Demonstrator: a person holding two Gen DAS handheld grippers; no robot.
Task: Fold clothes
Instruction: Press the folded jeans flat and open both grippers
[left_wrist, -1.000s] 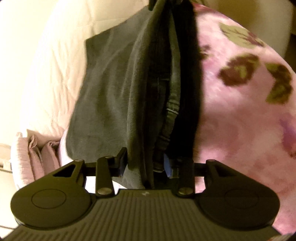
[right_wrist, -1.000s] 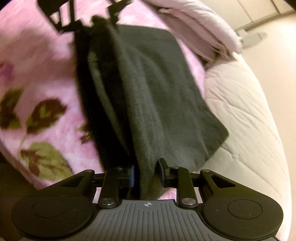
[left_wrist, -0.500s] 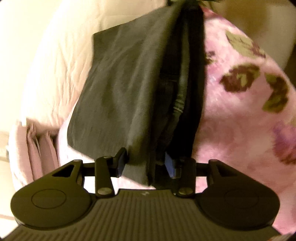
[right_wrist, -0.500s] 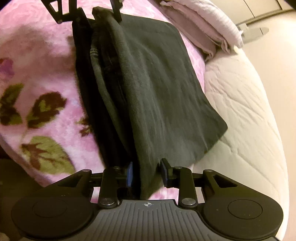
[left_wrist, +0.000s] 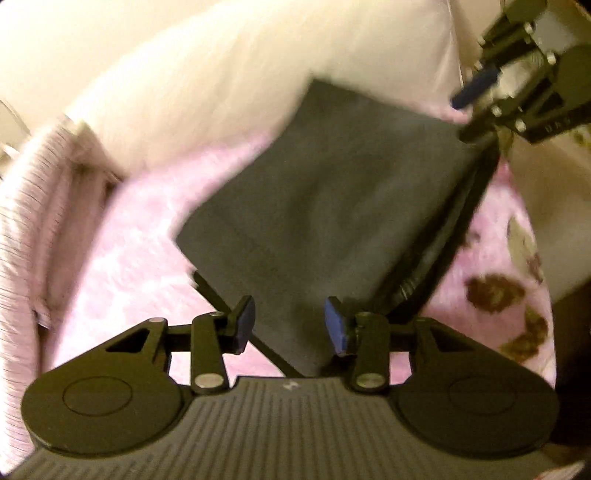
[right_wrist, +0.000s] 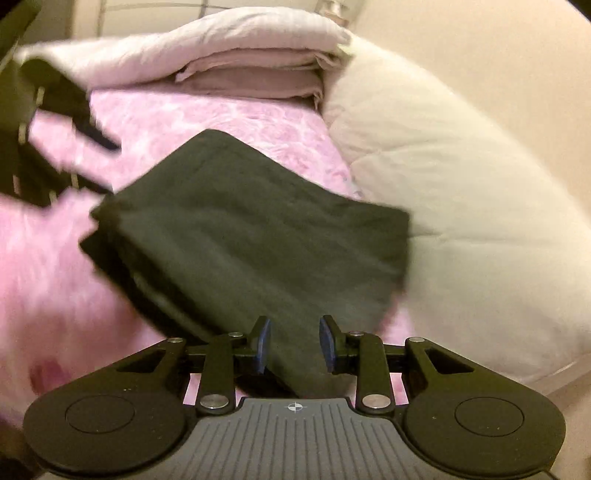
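A dark grey folded garment (left_wrist: 332, 206) (right_wrist: 240, 240) lies flat on the pink blanket. My left gripper (left_wrist: 290, 328) hovers over its near corner. Its jaws are closing, but no cloth is pinched between them; the fabric lies on the bed beneath the gap. In the right wrist view the left gripper (right_wrist: 110, 168) shows pink blanket between its fingers, just beside the garment's far corner. My right gripper (right_wrist: 294, 347) stands open above the opposite corner. In the left wrist view the right gripper (left_wrist: 461, 118) has a bare blue pad.
The bed carries a pink floral fleece blanket (left_wrist: 129, 258) (right_wrist: 221, 118). A puffy white duvet (left_wrist: 203, 92) (right_wrist: 461, 184) borders the garment's far side. A stack of folded pale pink bedding (right_wrist: 240, 62) (left_wrist: 33, 206) sits at the bed's end. The bed edge drops into shadow (left_wrist: 569, 332).
The garment hung stretched and pinched between both grippers; now it lies flat on the bed. Both grippers have let go, rolled and lifted away from it.
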